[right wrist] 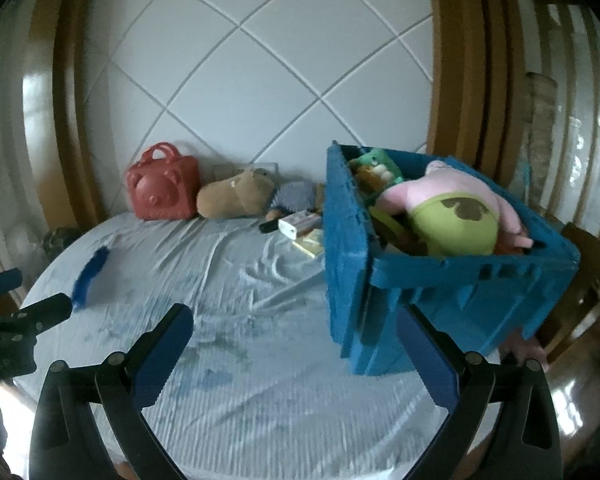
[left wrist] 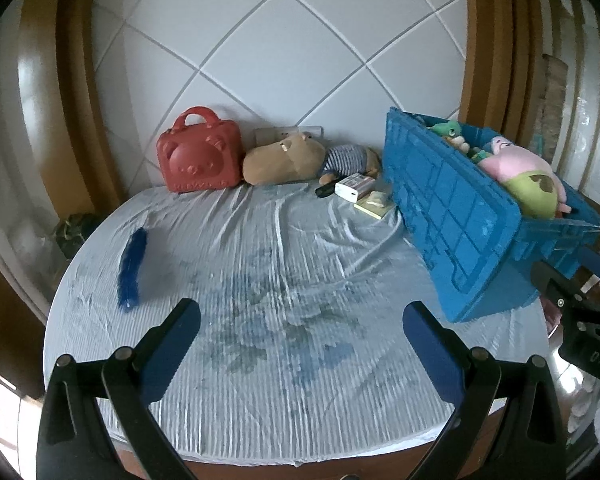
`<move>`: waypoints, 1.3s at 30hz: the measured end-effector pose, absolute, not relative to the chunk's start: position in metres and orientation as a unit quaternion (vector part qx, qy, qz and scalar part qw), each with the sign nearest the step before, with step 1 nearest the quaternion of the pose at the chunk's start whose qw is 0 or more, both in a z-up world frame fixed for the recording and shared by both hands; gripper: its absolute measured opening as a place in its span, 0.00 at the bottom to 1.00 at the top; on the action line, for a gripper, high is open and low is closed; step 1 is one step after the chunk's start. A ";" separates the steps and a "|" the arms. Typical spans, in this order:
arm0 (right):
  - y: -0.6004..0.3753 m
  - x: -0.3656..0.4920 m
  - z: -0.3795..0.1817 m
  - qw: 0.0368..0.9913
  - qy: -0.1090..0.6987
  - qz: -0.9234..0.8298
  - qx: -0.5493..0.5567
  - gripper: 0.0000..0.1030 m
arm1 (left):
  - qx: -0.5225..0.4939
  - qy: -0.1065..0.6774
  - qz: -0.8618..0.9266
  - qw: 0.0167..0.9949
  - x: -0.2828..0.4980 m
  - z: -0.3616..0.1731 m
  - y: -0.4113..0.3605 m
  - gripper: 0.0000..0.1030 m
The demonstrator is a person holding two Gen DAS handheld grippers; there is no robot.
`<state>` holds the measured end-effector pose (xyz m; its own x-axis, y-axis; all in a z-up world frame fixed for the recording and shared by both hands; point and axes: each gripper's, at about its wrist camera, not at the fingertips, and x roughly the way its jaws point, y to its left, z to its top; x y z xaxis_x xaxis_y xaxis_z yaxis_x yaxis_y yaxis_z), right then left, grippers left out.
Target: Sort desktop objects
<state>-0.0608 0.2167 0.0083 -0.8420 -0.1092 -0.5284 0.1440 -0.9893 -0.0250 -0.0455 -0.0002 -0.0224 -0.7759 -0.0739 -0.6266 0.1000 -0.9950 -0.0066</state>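
A blue plastic crate (left wrist: 456, 216) (right wrist: 440, 292) stands on the right of the round table, holding a pink and green plush (left wrist: 528, 176) (right wrist: 452, 212) and smaller green toys (left wrist: 448, 128). A blue feather (left wrist: 131, 264) (right wrist: 87, 276) lies at the left. At the back are a red bear case (left wrist: 198, 158) (right wrist: 162, 188), a brown plush (left wrist: 284, 158) (right wrist: 236, 196), a white box (left wrist: 354, 186) (right wrist: 300, 222), a black object (left wrist: 325, 189) and a yellow pad (left wrist: 376, 204) (right wrist: 310, 244). My left gripper (left wrist: 300, 320) is open and empty over the table's front. My right gripper (right wrist: 294, 326) is open and empty, its right finger beside the crate's near corner.
The table wears a pale wrinkled cloth (left wrist: 280, 320) (right wrist: 228, 360). A tiled wall stands behind, with wooden frames at both sides. A wooden chair (right wrist: 584, 292) is right of the crate. The right gripper (left wrist: 580, 304) shows at the left wrist view's right edge.
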 end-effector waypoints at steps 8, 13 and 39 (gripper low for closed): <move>0.208 -0.096 -0.001 0.114 0.031 -0.959 0.257 1.00 | 0.349 0.033 -0.934 0.073 -0.071 -0.043 -0.009 1.00; 0.186 -0.124 -0.012 0.128 0.044 -0.951 0.277 1.00 | 0.364 0.040 -0.927 0.077 -0.096 -0.053 -0.023 1.00; 0.082 -0.347 -0.077 -0.013 -0.018 -0.932 0.362 1.00 | 0.421 -0.028 -0.901 -0.098 -0.409 -0.100 -0.102 1.00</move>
<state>-0.3472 0.0824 -0.0768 -0.7380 0.0116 -0.6747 -0.0376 -0.9990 0.0239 -0.4092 -0.1021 -0.1001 -0.6267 0.1537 -0.7640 -0.2005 -0.9792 -0.0325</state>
